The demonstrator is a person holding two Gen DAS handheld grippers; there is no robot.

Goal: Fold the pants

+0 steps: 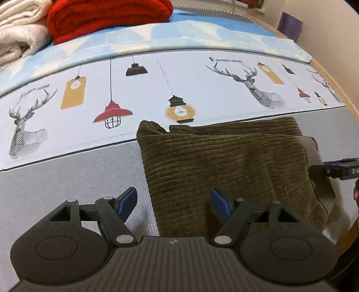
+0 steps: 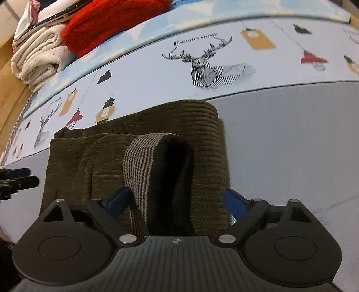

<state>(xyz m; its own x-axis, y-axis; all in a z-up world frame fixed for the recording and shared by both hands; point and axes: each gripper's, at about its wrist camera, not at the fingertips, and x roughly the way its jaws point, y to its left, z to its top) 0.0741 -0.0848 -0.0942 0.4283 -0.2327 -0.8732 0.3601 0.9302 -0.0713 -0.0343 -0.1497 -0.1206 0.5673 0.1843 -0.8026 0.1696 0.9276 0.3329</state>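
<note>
**Pants folded, both grippers let go**

Now the pants [image 1: 226, 166] lie as a compact brown corduroy bundle on the grey sheet [image 1: 67, 179], their far edge just touching the printed cloth [image 1: 157, 89] with its deer and lamps. Far left at the back sit a folded cream blanket [image 1: 18, 27] and a red blanket [image 1: 107, 15], well apart from the work.

The left gripper [image 1: 174, 203] stands released, its blue pads [image 1: 129, 200] spread either side of the bundle's left edge with nothing pressed between them. The right gripper [image 2: 181, 202] is also released: its jaws are wide, and a striped cuff or waistband [image 2: 143, 166] stands up in a loop between them, but neither pad presses on it.

Judging by the shape, the fold looks nearly done. To finish well, I would press that raised loop flat onto the top layer rather than pinch it again, then square the left edge with a light push from the side. Lifting either gripper straight up, not dragging, should keep the layers from sliding apart.

Only the left view shows the bundle's whole width and the two layers stepped at its far edge, with the right gripper's tip at its right side. Only the right view reveals the upright striped loop and its dark inside; it also catches the left gripper's fingers at the frame's left edge, beside the bundle.
</note>
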